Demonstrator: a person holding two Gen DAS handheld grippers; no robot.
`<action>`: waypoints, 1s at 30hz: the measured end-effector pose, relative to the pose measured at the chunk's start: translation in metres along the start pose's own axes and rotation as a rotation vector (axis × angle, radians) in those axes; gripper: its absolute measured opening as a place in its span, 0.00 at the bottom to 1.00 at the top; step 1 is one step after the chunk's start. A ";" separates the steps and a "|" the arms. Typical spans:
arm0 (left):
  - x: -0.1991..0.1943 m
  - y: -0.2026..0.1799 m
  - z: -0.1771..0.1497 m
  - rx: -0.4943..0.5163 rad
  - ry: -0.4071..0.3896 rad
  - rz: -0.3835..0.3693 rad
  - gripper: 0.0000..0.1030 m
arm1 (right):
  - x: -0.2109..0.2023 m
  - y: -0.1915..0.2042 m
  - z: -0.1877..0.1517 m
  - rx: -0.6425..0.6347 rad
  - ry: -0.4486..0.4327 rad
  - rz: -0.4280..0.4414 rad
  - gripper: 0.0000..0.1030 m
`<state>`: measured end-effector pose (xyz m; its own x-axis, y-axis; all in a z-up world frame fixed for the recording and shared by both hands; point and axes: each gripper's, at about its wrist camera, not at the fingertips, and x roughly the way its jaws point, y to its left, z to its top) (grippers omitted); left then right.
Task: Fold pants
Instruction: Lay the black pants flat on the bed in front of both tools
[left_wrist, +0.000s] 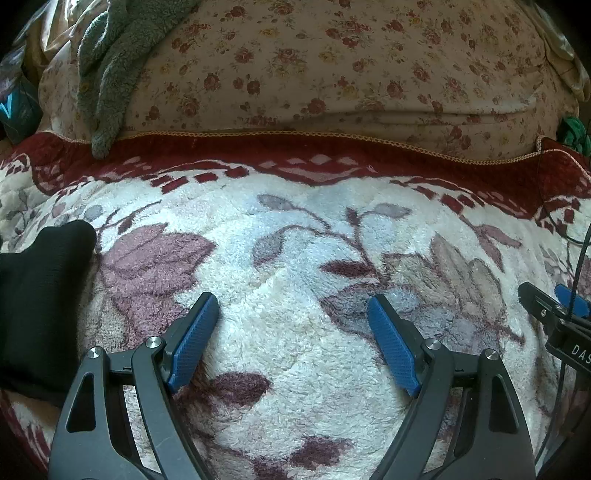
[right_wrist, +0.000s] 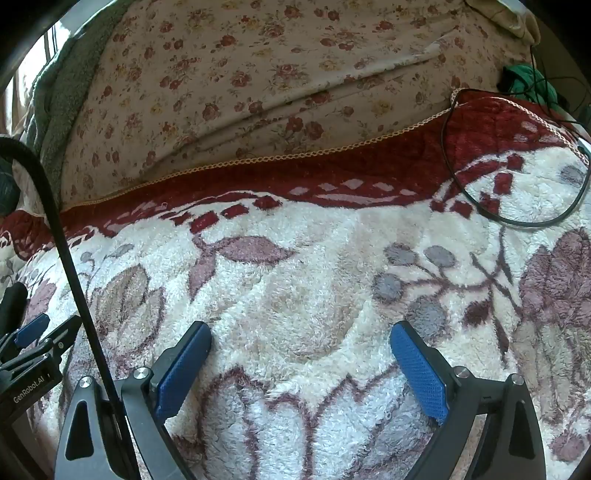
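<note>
The black pants (left_wrist: 35, 306) lie in a dark bundle at the left edge of the left wrist view, on the fluffy floral blanket (left_wrist: 295, 236). My left gripper (left_wrist: 293, 306) is open and empty over bare blanket, to the right of the pants. My right gripper (right_wrist: 301, 334) is open and empty over the blanket (right_wrist: 314, 258); the pants do not show in its view. The right gripper also shows at the right edge of the left wrist view (left_wrist: 550, 310), and the left gripper at the left edge of the right wrist view (right_wrist: 33, 339).
A flowered quilt (left_wrist: 332, 66) is piled behind the blanket's red border. A grey-green fleece (left_wrist: 107, 70) hangs over it at the left. A black cable (right_wrist: 517, 214) loops on the blanket at the right. A green item (right_wrist: 528, 83) lies at the far right.
</note>
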<state>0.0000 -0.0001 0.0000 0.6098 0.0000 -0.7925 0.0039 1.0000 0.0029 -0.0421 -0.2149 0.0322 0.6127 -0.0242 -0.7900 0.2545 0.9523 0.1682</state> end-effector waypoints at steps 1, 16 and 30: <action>0.000 0.000 0.000 0.000 0.000 0.000 0.81 | 0.000 0.000 0.000 0.000 0.000 0.000 0.94; 0.000 0.001 0.001 0.000 0.000 -0.001 0.81 | 0.000 0.000 0.000 0.000 0.001 -0.001 0.94; 0.001 -0.001 -0.001 -0.001 0.002 -0.002 0.81 | 0.000 0.000 0.000 0.000 0.001 -0.001 0.94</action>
<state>0.0000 -0.0011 -0.0016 0.6086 -0.0021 -0.7935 0.0042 1.0000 0.0005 -0.0419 -0.2152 0.0318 0.6119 -0.0247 -0.7905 0.2548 0.9524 0.1675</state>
